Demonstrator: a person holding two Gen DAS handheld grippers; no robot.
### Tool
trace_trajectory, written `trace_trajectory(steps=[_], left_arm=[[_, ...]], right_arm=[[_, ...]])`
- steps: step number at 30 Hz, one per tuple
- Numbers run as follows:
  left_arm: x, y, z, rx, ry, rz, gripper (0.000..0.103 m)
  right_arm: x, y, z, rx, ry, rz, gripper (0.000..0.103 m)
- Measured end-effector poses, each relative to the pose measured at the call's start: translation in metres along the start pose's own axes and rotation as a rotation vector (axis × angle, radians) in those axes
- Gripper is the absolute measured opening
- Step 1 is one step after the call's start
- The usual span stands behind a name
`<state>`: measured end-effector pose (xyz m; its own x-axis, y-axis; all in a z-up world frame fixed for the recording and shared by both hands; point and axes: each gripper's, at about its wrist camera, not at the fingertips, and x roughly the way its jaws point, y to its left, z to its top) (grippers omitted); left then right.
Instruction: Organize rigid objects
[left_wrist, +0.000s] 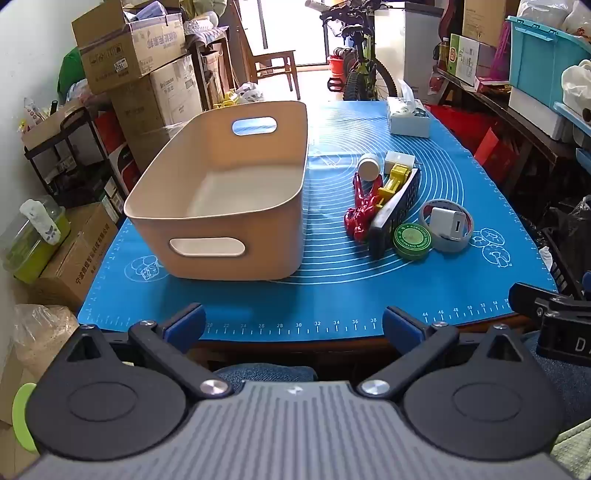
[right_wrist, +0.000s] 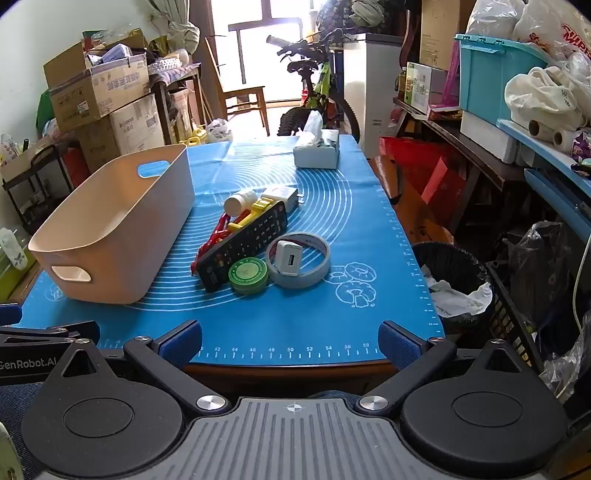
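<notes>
both grippers, left (left_wrist: 293, 323) and right (right_wrist: 291, 336), hang wide apart and empty at the near edge of the blue mat (left_wrist: 332, 295); beige bin (left_wrist: 221, 192) sits on its left; remote (right_wrist: 243, 245), green tin (right_wrist: 248, 275), tape roll (right_wrist: 298, 264) around a white charger (right_wrist: 289, 258) are piled just right of it

I worked in a cluttered home storeroom: stacked cardboard boxes (left_wrist: 129, 48) stood beyond the table's left edge, a bicycle (right_wrist: 314, 92) behind its far edge, and crowded shelves (right_wrist: 480, 155) along the right.
</notes>
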<state>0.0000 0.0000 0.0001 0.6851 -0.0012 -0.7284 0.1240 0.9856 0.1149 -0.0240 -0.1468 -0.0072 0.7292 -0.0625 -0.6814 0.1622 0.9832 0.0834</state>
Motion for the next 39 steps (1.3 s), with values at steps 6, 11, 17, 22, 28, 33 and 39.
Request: trace_trajectory(steps=[6,11,17,22,28,33,39], left_arm=[[-0.0004,0.0004,0.0001,0.0,0.0,0.0,0.101],[0.0007,-0.0027,0.0001,0.016,0.011,0.019,0.1],[0.0018,-0.0034,-0.0013,0.016,0.009,0.02,0.1],[0.0017,-0.0026,-0.0005,0.016,0.012,0.019,0.1],[0.0017,-0.0029,-0.0004,0.017,0.012,0.02,0.1],[0.0021,-0.0031,-0.0002,0.018,0.013,0.02,0.1],[0.0022,-0.0033,-0.0004,0.018,0.013,0.02,0.1]], right_arm=[[0.0007,-0.0001,0.0003,0.005,0.012,0.004,0.1],[0.0008,-0.0004,0.0002,0.005,0.012,0.003,0.1],[0.001,-0.0009,0.0002,0.006,0.013,0.003,0.1],[0.0014,-0.001,0.0,0.006,0.014,0.003,0.1],[0.0021,-0.0003,-0.0002,0.005,0.015,0.002,0.1],[0.0025,0.0,-0.0004,0.005,0.015,0.002,0.1],[0.0028,0.0002,-0.0004,0.005,0.016,0.002,0.1]])
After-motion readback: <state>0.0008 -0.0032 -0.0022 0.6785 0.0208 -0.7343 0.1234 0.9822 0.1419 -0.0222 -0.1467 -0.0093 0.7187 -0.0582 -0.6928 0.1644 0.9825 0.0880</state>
